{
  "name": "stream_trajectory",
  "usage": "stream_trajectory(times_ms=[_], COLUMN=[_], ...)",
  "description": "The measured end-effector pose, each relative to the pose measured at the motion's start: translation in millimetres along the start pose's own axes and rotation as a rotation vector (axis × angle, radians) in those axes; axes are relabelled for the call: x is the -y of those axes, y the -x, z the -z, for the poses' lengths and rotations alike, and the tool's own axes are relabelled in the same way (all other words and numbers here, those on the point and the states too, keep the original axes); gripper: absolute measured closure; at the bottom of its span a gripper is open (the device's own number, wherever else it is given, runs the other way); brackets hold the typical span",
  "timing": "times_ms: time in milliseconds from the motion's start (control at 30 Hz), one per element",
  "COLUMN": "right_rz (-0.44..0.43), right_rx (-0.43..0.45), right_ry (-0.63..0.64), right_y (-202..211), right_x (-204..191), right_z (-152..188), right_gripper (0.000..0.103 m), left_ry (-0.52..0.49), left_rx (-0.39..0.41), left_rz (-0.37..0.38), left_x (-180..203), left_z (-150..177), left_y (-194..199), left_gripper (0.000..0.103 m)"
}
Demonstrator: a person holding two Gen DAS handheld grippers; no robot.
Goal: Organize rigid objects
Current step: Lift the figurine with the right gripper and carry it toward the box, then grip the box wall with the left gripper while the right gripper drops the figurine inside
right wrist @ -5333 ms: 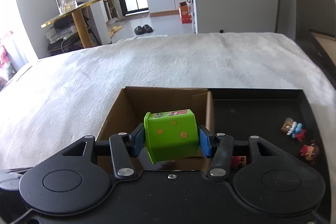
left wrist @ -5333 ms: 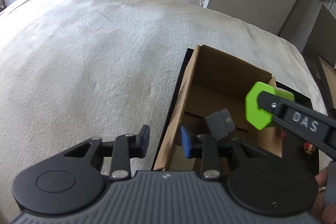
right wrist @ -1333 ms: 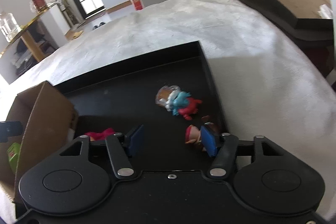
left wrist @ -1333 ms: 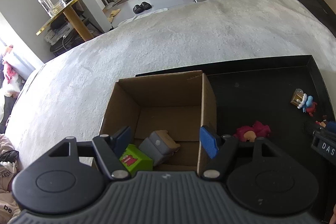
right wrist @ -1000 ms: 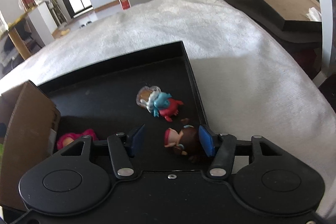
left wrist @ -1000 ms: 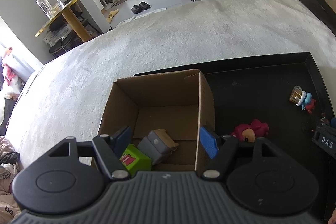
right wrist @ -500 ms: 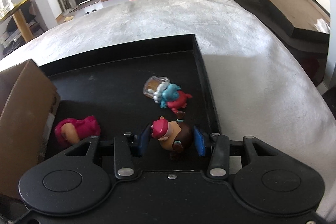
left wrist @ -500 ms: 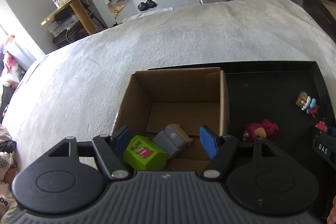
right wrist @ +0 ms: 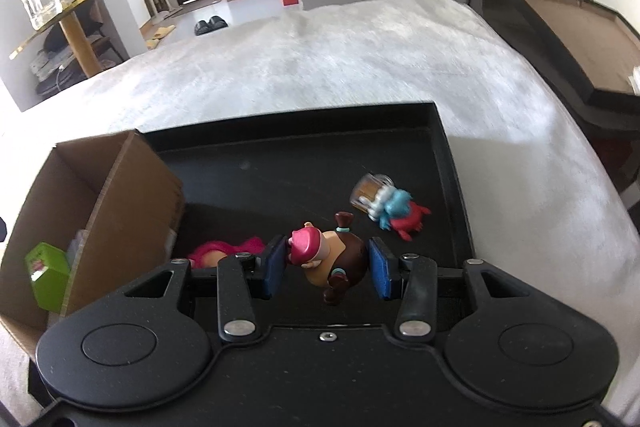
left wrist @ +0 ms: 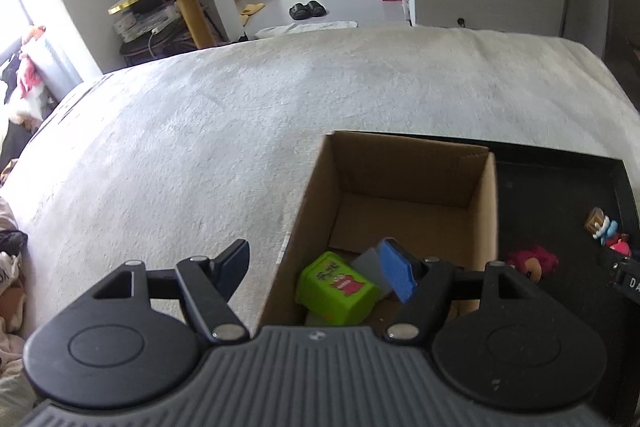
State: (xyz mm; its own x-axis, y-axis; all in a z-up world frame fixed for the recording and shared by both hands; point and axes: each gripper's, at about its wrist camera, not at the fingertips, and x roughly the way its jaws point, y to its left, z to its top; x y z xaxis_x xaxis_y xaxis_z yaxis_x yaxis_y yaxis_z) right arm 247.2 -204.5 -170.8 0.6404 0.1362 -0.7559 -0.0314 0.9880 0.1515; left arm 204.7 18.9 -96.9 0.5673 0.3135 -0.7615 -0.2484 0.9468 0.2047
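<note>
Figurine: small doll (right wrist: 328, 263) with red cap, clamped between the right claw (right wrist: 327, 267) pads, above the black tray (right wrist: 448, 155).
Right claw: closed on the doll, grip across its round body.
Left claw (left wrist: 316, 267): open, empty, over the cardboard box (left wrist: 490, 195).
Box contents: green block (left wrist: 336, 287), grey piece.
Still on tray: pink toy (right wrist: 224, 251), blue-red figure (right wrist: 394, 213).
Risk: rounded body may twist or slip out; dangling legs could catch the box wall.

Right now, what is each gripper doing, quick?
Left gripper: open, holding nothing.
Right gripper: shut on the red-hatted figurine.
</note>
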Motion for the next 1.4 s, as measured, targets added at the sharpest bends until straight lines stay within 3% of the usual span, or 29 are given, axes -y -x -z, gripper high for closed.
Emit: stream_trajectory(times_ms=[833,1067,1233,1400], right_rz=[-0.065,-0.109,-0.136,-0.132], right_rx=[0.032,-0.025,-0.05,-0.06], right_ry=[0.27,0.343,0.379,0.414], right_y=[26,19,17,11], right_x=[-141,-179,-202,-222], right_z=[-32,-27,-24,-23], right_gripper=[0.06,0.06,0.059,0.059], left_ry=[0.204,0.253,0.277,0.29], left_rx=[-0.031,-0.037,-0.071,-0.075], left_rz=[0.153,0.233,0.304,0.343], left_x=[-82,-95,-102,-106], left_z=[25,32,35,38], left_y=[-27,-38,-49,-56], left_gripper=[0.033,0.044,0.062,0.067])
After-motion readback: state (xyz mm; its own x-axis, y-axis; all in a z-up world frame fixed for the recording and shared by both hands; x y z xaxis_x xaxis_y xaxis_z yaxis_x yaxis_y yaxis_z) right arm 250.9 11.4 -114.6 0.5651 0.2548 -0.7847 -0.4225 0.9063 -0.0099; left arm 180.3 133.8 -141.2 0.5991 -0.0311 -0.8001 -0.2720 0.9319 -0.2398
